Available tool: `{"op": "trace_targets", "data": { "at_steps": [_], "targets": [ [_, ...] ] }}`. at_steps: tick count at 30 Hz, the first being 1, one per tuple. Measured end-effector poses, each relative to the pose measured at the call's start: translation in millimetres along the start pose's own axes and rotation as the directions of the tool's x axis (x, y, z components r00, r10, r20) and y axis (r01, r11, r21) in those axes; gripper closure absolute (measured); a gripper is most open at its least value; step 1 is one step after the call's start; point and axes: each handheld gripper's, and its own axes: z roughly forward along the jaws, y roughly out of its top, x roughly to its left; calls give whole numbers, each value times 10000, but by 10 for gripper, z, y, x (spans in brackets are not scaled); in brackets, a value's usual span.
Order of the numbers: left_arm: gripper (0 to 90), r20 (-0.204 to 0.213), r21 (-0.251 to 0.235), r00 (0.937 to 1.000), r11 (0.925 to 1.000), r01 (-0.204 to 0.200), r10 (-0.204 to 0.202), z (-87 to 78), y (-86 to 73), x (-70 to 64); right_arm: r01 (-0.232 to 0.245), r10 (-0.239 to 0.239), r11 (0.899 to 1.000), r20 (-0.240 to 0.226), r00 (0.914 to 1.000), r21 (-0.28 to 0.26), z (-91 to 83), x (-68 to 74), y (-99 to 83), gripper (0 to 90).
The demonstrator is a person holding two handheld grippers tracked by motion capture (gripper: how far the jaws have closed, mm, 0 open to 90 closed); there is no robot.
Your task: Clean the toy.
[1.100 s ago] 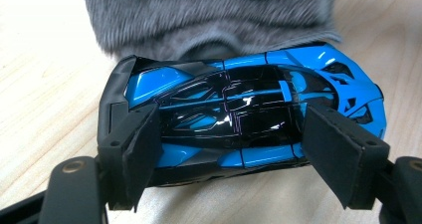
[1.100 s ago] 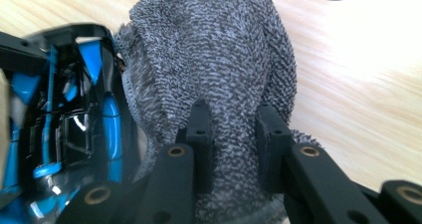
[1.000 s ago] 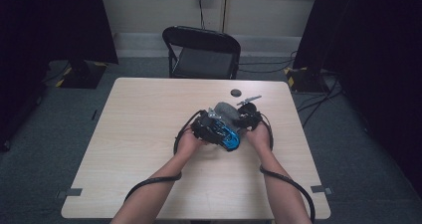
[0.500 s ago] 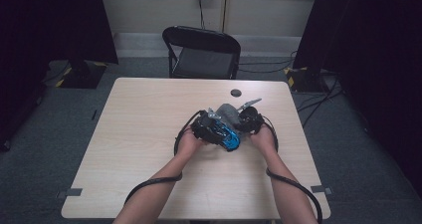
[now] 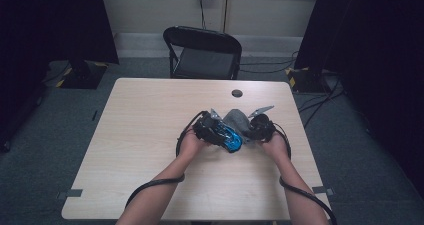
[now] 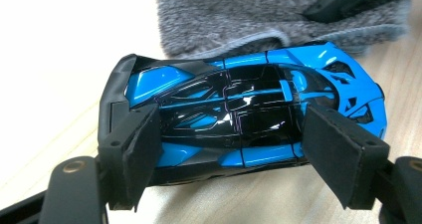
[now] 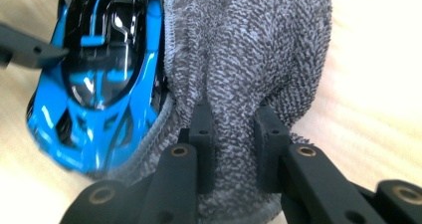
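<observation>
A blue and black toy car (image 6: 239, 109) lies on the pale wooden table (image 5: 150, 135), with a grey fluffy cloth (image 6: 278, 15) pressed along its far side. My left gripper (image 6: 231, 139) stands open, its two pads over the car's near side, one toward each end. In the high view the car (image 5: 231, 140) sticks out beside the left gripper (image 5: 220, 132). My right gripper (image 7: 233, 119) is shut on a fold of the cloth (image 7: 249, 50), which bunches up against the car (image 7: 99, 74). From above, the cloth (image 5: 237, 119) sits between both hands, the right gripper (image 5: 252, 127) at its right.
A small black round object (image 5: 237, 93) lies near the table's far edge. A black folding chair (image 5: 202, 50) stands behind the table. Cables trail from both grippers toward the near edge. Wide bare tabletop extends to the left.
The right gripper and the cloth have shifted slightly to the right. The car and the left gripper have barely moved.
</observation>
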Motion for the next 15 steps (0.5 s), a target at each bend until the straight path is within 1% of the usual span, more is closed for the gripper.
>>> {"op": "trace_targets", "data": {
  "at_steps": [4,5,7,9,15],
  "targets": [
    [242,-41,20,10000,10000,10,-10,-1,3,-6,-98,97,9999,-50,9999,-40,-65,2,-95,744],
    [243,-50,10,10000,10000,66,-66,1,5,-13,-71,71,10000,-94,9999,-53,-81,3,-118,744],
    [244,-74,59,10000,10000,11,-10,-2,8,-15,-54,54,10000,-106,9999,-36,-115,13,-162,744],
    [247,-105,63,9999,10000,39,-38,-2,8,-16,13,-13,10000,-134,9999,5,-152,28,-207,744],
    [249,-121,170,9999,9999,30,-28,-5,19,-20,18,-21,10000,-266,9996,-91,-279,65,-380,743]
  ]
}}
